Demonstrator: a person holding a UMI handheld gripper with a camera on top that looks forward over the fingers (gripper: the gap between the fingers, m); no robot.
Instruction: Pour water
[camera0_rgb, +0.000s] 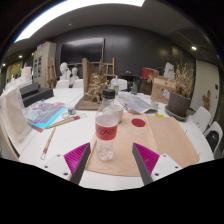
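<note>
Bottle (105, 130) between open fingers (76, 156)

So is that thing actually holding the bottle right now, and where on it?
No, nothing is held. The water bottle stands upright on the table between the open jaws of the gripper, with a gap at each side at its lower body.

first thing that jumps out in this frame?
The clear plastic bottle with a red label, standing upright on the tan mat just ahead of the open gripper, roughly centred between its fingers but not gripped. Next, the red lid lying on the mat to the bottle's right, and the wooden model on the table beyond.
</note>
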